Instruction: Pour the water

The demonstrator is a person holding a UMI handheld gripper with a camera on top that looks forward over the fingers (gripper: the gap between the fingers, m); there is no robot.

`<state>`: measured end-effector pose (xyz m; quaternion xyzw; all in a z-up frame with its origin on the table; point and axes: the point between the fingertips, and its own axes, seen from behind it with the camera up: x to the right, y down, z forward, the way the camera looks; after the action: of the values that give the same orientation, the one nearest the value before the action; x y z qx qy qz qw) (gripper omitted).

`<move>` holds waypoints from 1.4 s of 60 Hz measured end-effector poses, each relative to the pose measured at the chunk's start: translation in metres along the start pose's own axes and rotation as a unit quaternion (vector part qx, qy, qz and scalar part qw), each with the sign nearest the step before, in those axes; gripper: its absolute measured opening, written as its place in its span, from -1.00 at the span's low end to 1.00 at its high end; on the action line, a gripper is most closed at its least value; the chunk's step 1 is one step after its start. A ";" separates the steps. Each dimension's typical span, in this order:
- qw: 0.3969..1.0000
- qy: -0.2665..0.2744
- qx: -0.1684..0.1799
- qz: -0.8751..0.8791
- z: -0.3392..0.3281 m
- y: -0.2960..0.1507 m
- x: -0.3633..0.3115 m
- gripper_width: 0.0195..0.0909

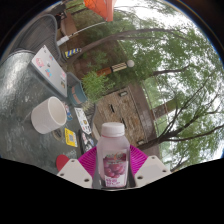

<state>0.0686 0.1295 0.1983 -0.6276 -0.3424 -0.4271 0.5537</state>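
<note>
Bottle (pixel 112 153) sits between the tool's (pixel 113 170) two pink pads (pixel 88 160), both pads pressed on its sides, so the tool is closed on it. Bottle is roughly upright relative to the tool, long axis running straight up and away from the fingers, cap end far.

Key relation: cup (pixel 48 114) lies to the left of the bottle and a bit farther off, well apart, not touching. It rests on the grey counter (pixel 25 80), mouth facing up and toward the tool. To pour, my read is the bottle has to travel left and over the cup's mouth, then tip its cap end down leftward. Whole view is tilted, counter slanting up on the left, trees on the right.

Bottle look: small, clear or whitish plastic body, white cap (pixel 112 129) looks in place, pink-purple label on the lower half. Liquid level can't be read.

Other stuff: flat white carton (pixel 47 68) far left on the counter, small yellow item (pixel 70 137) near the cup, red bit (pixel 62 160) beside the left finger. Cap may need to come off before any pour.
</note>
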 end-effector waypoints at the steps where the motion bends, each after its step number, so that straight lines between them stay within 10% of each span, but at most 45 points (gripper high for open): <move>1: 0.999 0.003 0.005 -0.038 0.005 -0.008 -0.001 -0.35; 18: 0.853 0.023 0.063 -0.518 0.058 -0.079 -0.045 -0.36; 45: 0.803 0.011 0.078 -0.591 0.067 -0.081 -0.059 -0.35; 61: 0.998 0.012 0.051 -0.020 0.067 -0.076 0.033 -0.35; 71: 0.855 -0.104 0.039 0.507 0.053 -0.024 -0.006 -0.35; 84: 0.834 -0.131 0.024 0.536 0.056 0.036 -0.070 -0.35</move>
<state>0.0823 0.1824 0.1188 -0.7495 -0.0321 0.0312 0.6605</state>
